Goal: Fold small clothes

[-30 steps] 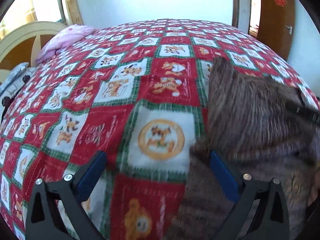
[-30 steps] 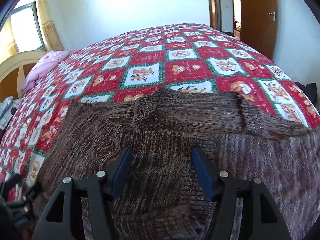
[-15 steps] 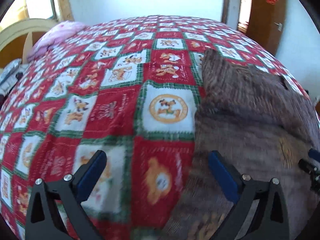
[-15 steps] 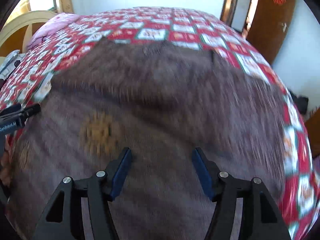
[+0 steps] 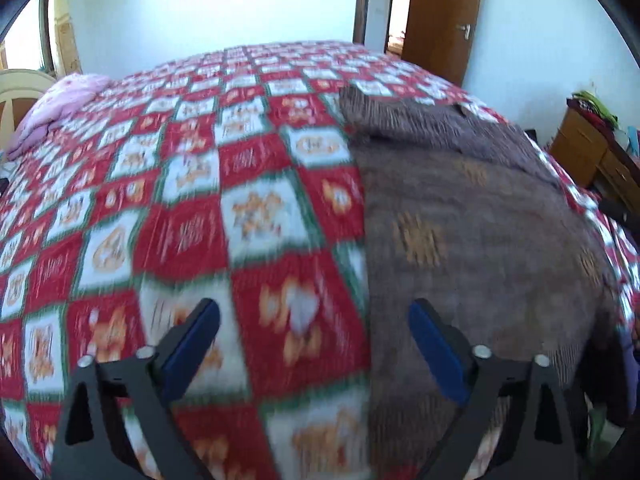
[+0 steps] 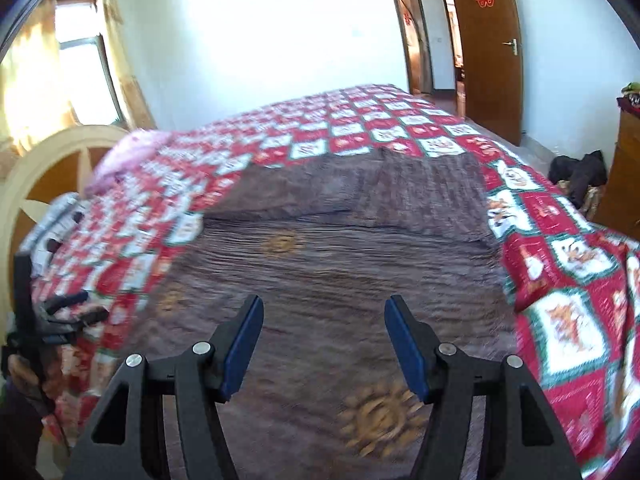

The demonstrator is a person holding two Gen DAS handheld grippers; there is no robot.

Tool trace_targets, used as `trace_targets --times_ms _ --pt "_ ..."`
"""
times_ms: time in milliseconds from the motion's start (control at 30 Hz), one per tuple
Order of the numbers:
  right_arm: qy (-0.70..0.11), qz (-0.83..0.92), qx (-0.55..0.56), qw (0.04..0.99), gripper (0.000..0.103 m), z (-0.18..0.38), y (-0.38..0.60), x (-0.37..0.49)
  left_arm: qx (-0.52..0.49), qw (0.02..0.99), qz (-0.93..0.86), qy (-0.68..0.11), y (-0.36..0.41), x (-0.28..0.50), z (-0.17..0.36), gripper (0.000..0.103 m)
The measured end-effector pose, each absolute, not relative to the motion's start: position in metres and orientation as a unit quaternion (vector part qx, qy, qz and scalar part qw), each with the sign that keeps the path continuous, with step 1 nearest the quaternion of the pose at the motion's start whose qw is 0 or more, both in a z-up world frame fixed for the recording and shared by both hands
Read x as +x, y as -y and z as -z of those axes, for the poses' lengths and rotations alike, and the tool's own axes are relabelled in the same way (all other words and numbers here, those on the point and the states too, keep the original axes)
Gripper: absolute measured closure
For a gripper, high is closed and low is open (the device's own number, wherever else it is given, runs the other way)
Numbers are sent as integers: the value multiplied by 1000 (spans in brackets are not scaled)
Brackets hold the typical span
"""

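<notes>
Jaws stand apart on both tools: my left gripper (image 5: 314,332) hovers empty over the sweater's left edge, my right gripper (image 6: 324,336) empty over its near hem. Both have pulled back toward the bed's near edge in the last second, so more of the brown knit sweater (image 6: 344,264) shows, lying flat on the red checked quilt (image 5: 192,216) with its far sleeves already folded across. I judge the next fold starts from the hem. Beyond lie a pink pillow (image 5: 60,100) and a wooden door (image 6: 486,52).
</notes>
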State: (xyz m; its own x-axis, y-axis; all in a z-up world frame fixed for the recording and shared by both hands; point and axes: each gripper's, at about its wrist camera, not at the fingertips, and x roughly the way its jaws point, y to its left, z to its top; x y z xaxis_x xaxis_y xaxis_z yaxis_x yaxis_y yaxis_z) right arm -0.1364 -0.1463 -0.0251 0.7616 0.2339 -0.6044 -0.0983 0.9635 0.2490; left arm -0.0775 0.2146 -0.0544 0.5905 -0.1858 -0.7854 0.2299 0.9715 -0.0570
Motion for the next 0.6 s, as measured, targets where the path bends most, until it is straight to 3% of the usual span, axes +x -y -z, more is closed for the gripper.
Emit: trace_targets --times_ms 133,267,333,467,567,600 --pt "-328 -126 127 928 39 23 131 -149 -9 862 152 -483 -220 -97 69 30" --pt "-327 -152 120 925 39 20 111 -159 -28 836 179 -519 -212 -105 87 34" --pt "-326 -162 118 924 39 18 104 -163 -41 824 196 -530 -208 -108 93 40" --pt "-326 -174 110 923 39 16 92 -170 -24 819 197 -538 -193 -108 100 41" --pt "-330 -176 110 921 39 19 89 -169 -28 810 213 -546 -184 -106 100 62" --pt "-332 -176 111 920 39 20 88 -168 -38 803 221 -552 -183 -105 102 78"
